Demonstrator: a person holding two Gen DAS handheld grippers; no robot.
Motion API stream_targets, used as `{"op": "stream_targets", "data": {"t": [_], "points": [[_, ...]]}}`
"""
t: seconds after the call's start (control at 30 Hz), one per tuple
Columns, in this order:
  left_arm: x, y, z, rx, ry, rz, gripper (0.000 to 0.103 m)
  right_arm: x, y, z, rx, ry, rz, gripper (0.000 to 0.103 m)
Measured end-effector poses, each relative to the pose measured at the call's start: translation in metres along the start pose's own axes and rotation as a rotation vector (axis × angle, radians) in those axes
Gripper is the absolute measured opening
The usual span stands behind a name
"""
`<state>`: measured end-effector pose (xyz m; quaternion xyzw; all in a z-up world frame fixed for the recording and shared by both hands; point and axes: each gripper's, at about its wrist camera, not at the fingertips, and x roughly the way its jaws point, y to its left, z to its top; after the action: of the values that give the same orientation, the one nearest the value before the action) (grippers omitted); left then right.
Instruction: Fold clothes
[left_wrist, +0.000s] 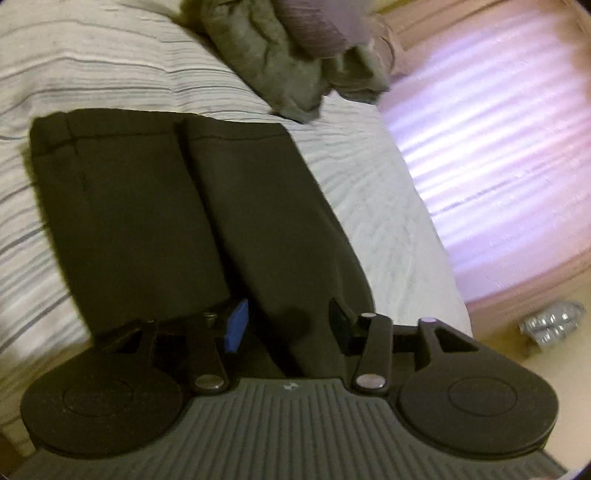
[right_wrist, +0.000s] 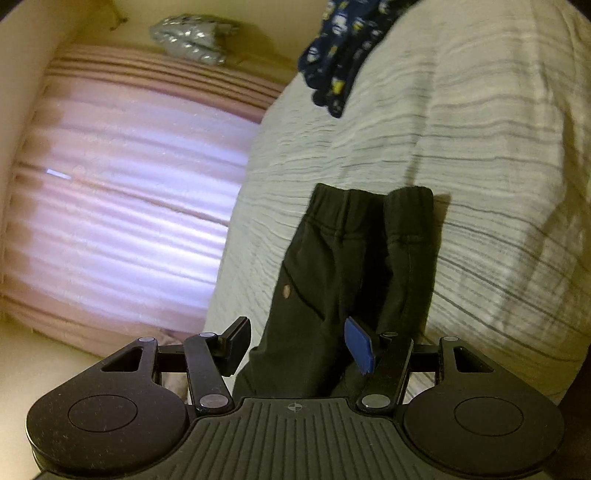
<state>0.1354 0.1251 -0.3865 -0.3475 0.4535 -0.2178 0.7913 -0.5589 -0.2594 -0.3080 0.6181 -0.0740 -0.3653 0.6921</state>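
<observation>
Black trousers (left_wrist: 192, 206) flat on striped white bedspread (left_wrist: 92, 66), hems at far end in left wrist view, waistband at far end (right_wrist: 369, 206) in right wrist view. Left gripper (left_wrist: 288, 325) jaws wide, straddling one trouser leg, blue pad (left_wrist: 236, 328) at the seam between legs; contact with cloth unclear. Right gripper (right_wrist: 299, 343) jaws wide, dark fabric between them, not pinched. Olive-grey crumpled garment (left_wrist: 280, 62) beyond the hems. Navy patterned garment (right_wrist: 343, 48) near bed edge. Pink ribbed rug (right_wrist: 129, 184) beside bed. Silver crinkled object (right_wrist: 188, 38) on floor.
</observation>
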Motion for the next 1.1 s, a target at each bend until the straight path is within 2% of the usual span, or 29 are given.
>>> {"op": "stream_targets", "data": {"t": [0.03, 0.1, 0.23, 0.3, 0.37, 0.43, 0.53, 0.57, 0.6, 0.67, 0.77, 0.83, 0.87, 0.93, 1.0, 1.03, 1.1], "points": [[0.002, 0.0, 0.002, 0.006, -0.004, 0.006, 0.028, 0.003, -0.002, 0.001, 0.005, -0.001, -0.007, 0.06], [0.004, -0.003, 0.006, 0.045, -0.013, 0.011, 0.002, 0.009, -0.006, 0.004, 0.009, -0.002, -0.019, 0.06], [0.0, -0.007, 0.008, 0.143, -0.01, -0.004, 0.004, 0.019, -0.012, 0.011, 0.007, -0.008, -0.046, 0.06], [0.003, -0.004, 0.007, 0.155, -0.004, 0.004, 0.008, 0.025, -0.015, 0.016, 0.0, -0.007, -0.056, 0.06], [0.006, 0.001, 0.008, 0.133, -0.004, 0.0, 0.008, 0.031, -0.02, 0.021, 0.011, -0.016, -0.079, 0.06], [0.008, 0.003, 0.008, 0.125, -0.005, -0.001, 0.008, 0.039, -0.025, 0.026, 0.016, -0.003, -0.067, 0.06], [0.013, -0.007, 0.013, 0.203, -0.004, 0.018, 0.003, 0.055, -0.024, 0.034, -0.014, 0.017, -0.09, 0.059], [0.011, -0.013, 0.016, 0.232, -0.011, 0.015, 0.003, 0.061, -0.02, 0.037, -0.046, 0.024, -0.126, 0.029], [0.005, -0.019, 0.02, 0.256, -0.03, -0.003, 0.002, 0.067, -0.016, 0.04, -0.079, 0.031, -0.166, 0.01], [-0.008, -0.032, 0.028, 0.302, -0.068, -0.04, 0.003, 0.073, -0.007, 0.045, -0.136, 0.036, -0.211, 0.01], [-0.054, -0.056, 0.029, 0.46, -0.193, -0.12, 0.003, 0.051, 0.015, 0.056, -0.169, 0.0, -0.094, 0.009], [-0.081, -0.055, 0.019, 0.539, -0.254, -0.137, 0.004, 0.03, 0.029, 0.056, -0.229, -0.034, -0.024, 0.009], [-0.084, -0.044, 0.014, 0.532, -0.244, -0.125, 0.004, 0.022, 0.03, 0.055, -0.247, -0.044, -0.01, 0.009], [-0.084, -0.019, 0.003, 0.509, -0.206, -0.082, 0.005, 0.016, 0.019, 0.05, -0.245, -0.025, -0.045, 0.009], [-0.065, 0.012, -0.007, 0.453, -0.118, 0.009, 0.005, 0.024, -0.008, 0.044, -0.214, 0.031, -0.152, 0.009], [-0.064, 0.018, -0.01, 0.431, -0.113, 0.012, 0.005, 0.029, -0.023, 0.041, -0.181, 0.059, -0.198, 0.009], [-0.06, 0.031, -0.015, 0.386, -0.104, 0.019, 0.005, 0.028, -0.039, 0.038, -0.135, 0.049, -0.18, 0.009]]}}
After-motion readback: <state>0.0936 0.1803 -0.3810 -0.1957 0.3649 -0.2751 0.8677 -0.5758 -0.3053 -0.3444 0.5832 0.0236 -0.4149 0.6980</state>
